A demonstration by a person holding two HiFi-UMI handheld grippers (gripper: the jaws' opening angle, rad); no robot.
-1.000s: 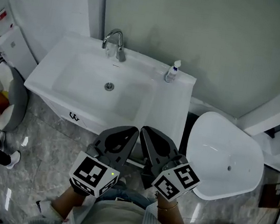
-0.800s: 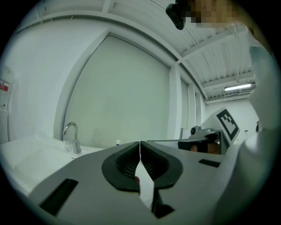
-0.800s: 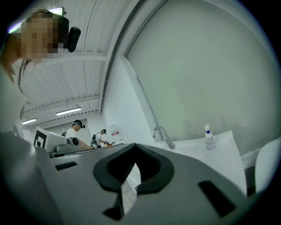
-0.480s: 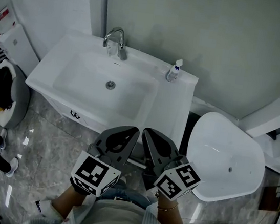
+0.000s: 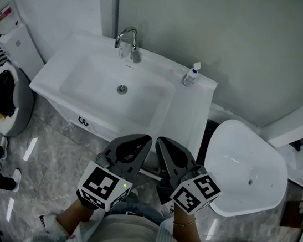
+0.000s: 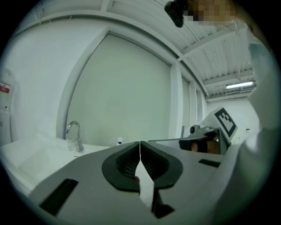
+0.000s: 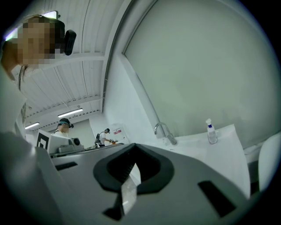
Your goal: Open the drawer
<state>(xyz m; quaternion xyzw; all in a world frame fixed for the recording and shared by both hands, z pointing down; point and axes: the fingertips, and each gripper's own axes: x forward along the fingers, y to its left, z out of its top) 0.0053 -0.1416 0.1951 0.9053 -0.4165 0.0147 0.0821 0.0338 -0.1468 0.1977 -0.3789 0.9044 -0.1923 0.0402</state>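
A pale green wall (image 5: pixel 219 37) and a grey marble floor (image 5: pixel 50 165) frame a white vanity (image 5: pixel 189 114), with a chrome faucet (image 5: pixel 128 40) at the back of its basin and a small bottle (image 5: pixel 190 75) on the counter. A white oval fixture (image 5: pixel 245 170) stands beside the vanity, at about 2 o'clock from the person's hands.

The 2 grippers are held level and side by side just short of the vanity's near edge. The left gripper (image 5: pixel 144 142) has its jaws pressed together with nothing between them, and the right gripper (image 5: pixel 162 145) is equally closed and empty.

The drawer front (image 5: pixel 71 113) is the white face under the basin, at roughly 10 o'clock from the grippers, and it carries a small dark mark (image 5: pixel 83 121) that may be its pull; I cannot tell for sure. It sits flush, with nothing drawn out.

As I judge it, the task has not started: neither gripper touches the vanity. Reaching down to the front, getting a hold on it and pulling it out are all left to do.
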